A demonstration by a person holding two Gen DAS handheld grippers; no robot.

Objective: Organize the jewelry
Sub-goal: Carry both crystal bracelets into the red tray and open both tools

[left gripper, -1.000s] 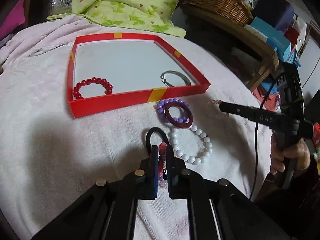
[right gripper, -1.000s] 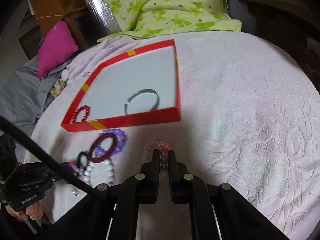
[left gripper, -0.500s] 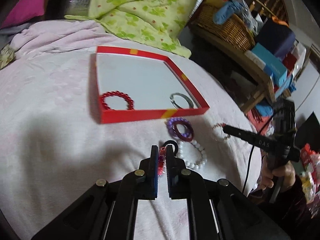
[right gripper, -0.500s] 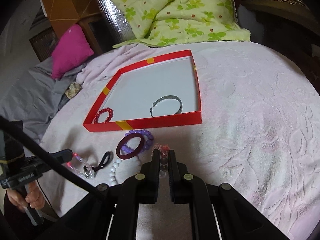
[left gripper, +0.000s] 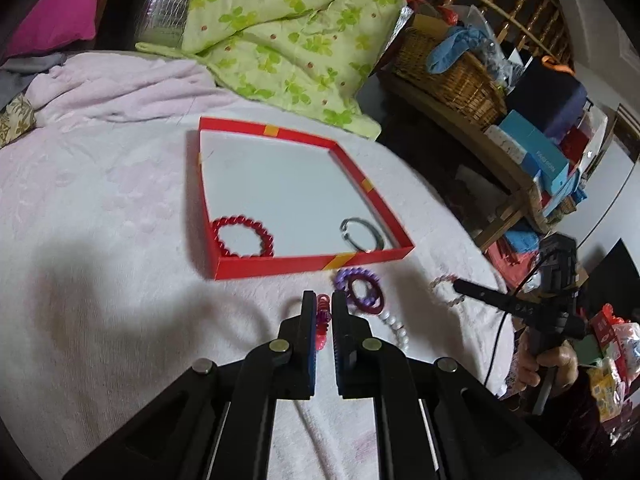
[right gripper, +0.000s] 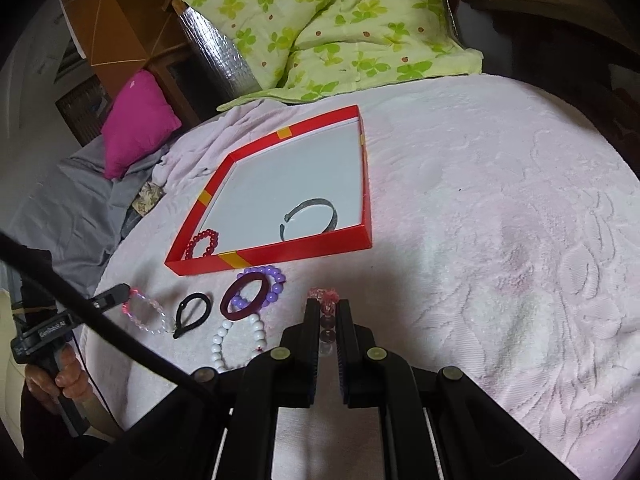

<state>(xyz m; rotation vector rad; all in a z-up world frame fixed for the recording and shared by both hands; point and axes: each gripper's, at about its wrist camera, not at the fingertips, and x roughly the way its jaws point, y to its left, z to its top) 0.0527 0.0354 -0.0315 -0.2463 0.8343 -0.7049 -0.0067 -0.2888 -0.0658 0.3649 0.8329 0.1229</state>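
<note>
A red tray (left gripper: pixel 304 266) (right gripper: pixel 280 254) lies on the pink towel, holding a red bead bracelet (left gripper: pixel 243 236) (right gripper: pixel 202 243) and a silver bangle (left gripper: pixel 362 233) (right gripper: pixel 310 218). My left gripper (left gripper: pixel 323 306) is shut on a pink clear bead bracelet (left gripper: pixel 322 322) (right gripper: pixel 146 314), lifted just before the tray's near wall. My right gripper (right gripper: pixel 327 308) is shut on a pink crystal bracelet (right gripper: pixel 325 298) (left gripper: pixel 446 290). On the towel lie a purple bead bracelet (right gripper: pixel 272 280), a maroon ring (right gripper: pixel 244 296) (left gripper: pixel 365 292), a white bead bracelet (right gripper: pixel 240 340) and a black hair tie (right gripper: pixel 192 314).
A green patterned quilt (left gripper: pixel 280 28) lies behind the tray. A wicker basket (left gripper: pixel 452 68) and stacked boxes (left gripper: pixel 536 152) stand on a shelf to the right. A magenta cushion (right gripper: pixel 138 120) sits at the left.
Both grippers rose and pulled back with their bracelets held. The left one lifted its bracelet away from the black hair tie.
</note>
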